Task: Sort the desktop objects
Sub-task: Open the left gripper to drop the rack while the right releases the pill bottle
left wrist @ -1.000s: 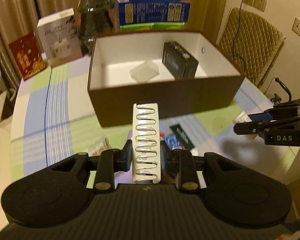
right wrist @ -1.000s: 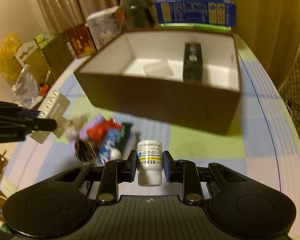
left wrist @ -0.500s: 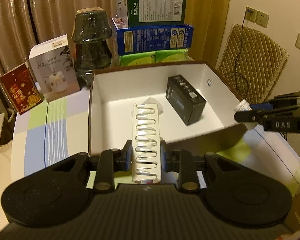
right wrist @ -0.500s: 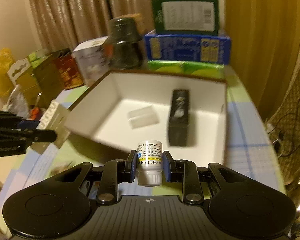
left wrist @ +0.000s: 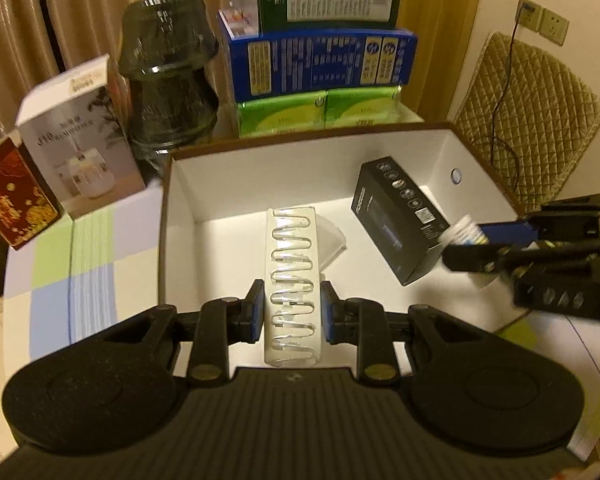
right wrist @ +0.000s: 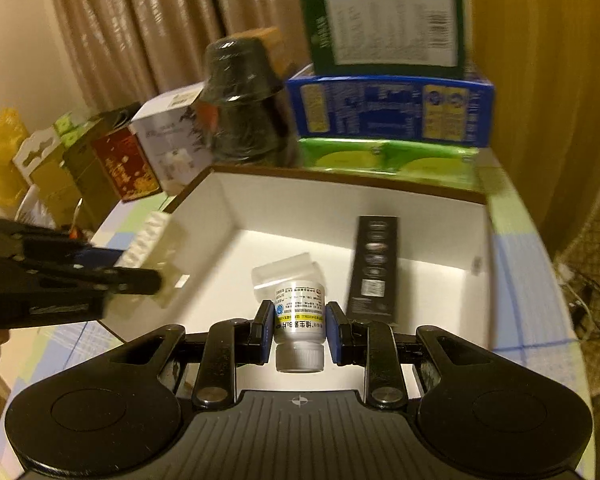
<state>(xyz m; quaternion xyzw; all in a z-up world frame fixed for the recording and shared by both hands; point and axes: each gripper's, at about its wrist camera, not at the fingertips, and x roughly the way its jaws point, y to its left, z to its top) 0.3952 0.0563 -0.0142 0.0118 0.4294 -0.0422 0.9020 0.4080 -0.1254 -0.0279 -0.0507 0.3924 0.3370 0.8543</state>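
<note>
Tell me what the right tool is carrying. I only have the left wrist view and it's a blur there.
Observer: The right tool is shut on a small white plastic bottle with a yellow-banded printed label.
Operator: Which way round?
Observer: Its white ribbed cap points back toward the tool body.
Operator: Over the box yet?
Observer: Looks so. The white floor of the brown cardboard box shows either side of the fingers, and a clear plastic piece lies just beyond.
Operator: Left tool?
Observer: The left tool comes in from the left with its white zigzag-wire strip at the box's left wall.
</note>
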